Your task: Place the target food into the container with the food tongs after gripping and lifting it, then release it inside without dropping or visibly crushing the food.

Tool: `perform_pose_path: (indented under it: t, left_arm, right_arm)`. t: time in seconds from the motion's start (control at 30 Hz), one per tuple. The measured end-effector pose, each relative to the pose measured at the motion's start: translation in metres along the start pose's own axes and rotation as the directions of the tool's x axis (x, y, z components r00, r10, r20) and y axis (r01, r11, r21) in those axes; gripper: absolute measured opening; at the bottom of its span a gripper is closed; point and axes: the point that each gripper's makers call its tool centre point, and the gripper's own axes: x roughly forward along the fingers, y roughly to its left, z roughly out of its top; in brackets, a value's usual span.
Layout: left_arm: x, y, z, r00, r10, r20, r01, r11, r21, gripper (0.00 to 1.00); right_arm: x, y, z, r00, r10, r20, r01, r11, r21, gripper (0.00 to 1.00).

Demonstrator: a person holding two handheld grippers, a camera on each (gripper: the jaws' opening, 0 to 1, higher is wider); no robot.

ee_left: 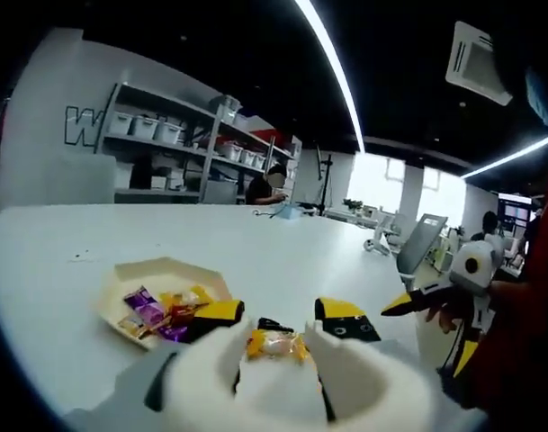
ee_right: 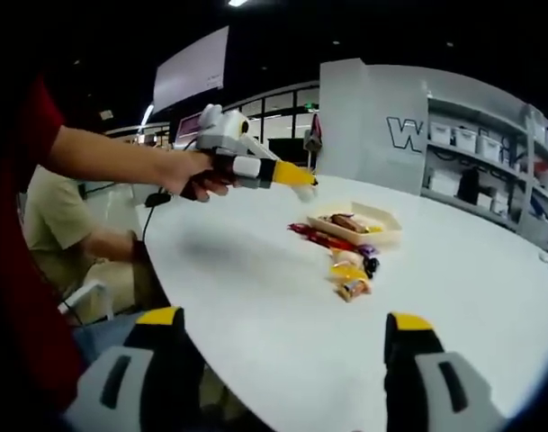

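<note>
Already my left gripper gripped an orange-wrapped snack in its jaws, above the desk, with the container just left; my right gripper hung spread, farther off.

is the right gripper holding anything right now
No, the right gripper has its jaws spread wide apart over the white table with nothing between them.

right gripper fingers spread wide, nothing between them | left gripper held in a hand over the white surface | beige tray with snacks inside | few wrapped snacks loose just beside it
</note>
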Motion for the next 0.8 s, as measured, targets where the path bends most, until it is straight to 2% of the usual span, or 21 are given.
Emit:
perform_pose_path:
  t: [0.17, 0.27, 0.53, 0.8]
  left_arm:
    - [-0.005, -0.006, -0.004, 1.0, -0.009, 0.003, 0.009, 1.0, -0.012, 0.3]
    - [-0.008, -0.012, -0.01, 1.0, -0.023, -0.011, 0.023, 1.0, 0.004, 0.3]
    - [-0.015, -0.032, -0.022, 0.998, -0.061, -0.019, 0.06, 0.998, -0.023, 0.3]
    - [-0.017, -0.044, -0.024, 0.996, -0.083, -0.02, 0.083, 0.996, -0.029, 0.3]
  right_arm:
    - [0.005, 0.002, 0.005, 1.0, -0.002, 0.016, 0.003, 1.0, -0.011, 0.88]
    - [0.009, 0.003, 0.009, 0.999, -0.005, 0.033, 0.007, 0.999, -0.044, 0.83]
    - [0.015, 0.009, 0.015, 0.999, 0.001, 0.051, 0.001, 0.998, -0.057, 0.82]
    - [0.015, 0.009, 0.024, 0.996, -0.011, 0.092, 0.016, 0.998, -0.053, 0.71]
